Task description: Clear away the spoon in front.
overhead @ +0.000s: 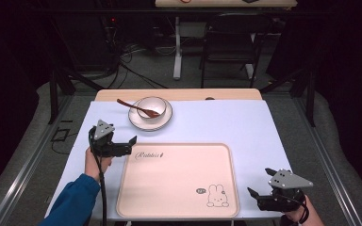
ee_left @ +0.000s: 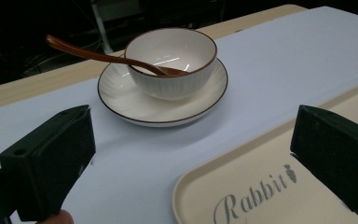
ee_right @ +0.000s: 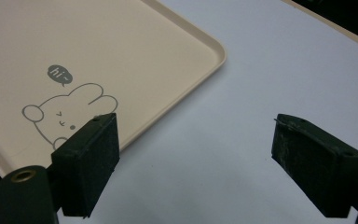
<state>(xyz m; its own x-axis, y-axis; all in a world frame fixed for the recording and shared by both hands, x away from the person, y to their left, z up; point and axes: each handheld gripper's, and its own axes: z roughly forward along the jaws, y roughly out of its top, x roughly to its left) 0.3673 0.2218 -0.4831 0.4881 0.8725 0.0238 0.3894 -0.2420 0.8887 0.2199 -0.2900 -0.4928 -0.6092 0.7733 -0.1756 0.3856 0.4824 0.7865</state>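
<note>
Figure: my two grippers at rest before the lift. My left gripper [overhead: 125,147] hangs over the counter's left edge, jaws released and empty, aimed at the bowl [ee_left: 171,63], the nearest thing to them. The bowl stands on its saucer [ee_left: 161,100] near the counter's far edge, with the brown spoon [ee_left: 107,56] leaning inside, handle over the rim. The beige tray [overhead: 179,181] lies bare toward the near edge, probably kept free as the setting's destination. My right gripper [overhead: 260,194] waits at the near right corner, jaws spread and empty, just beside the tray's rim, likely to steady it.
</note>
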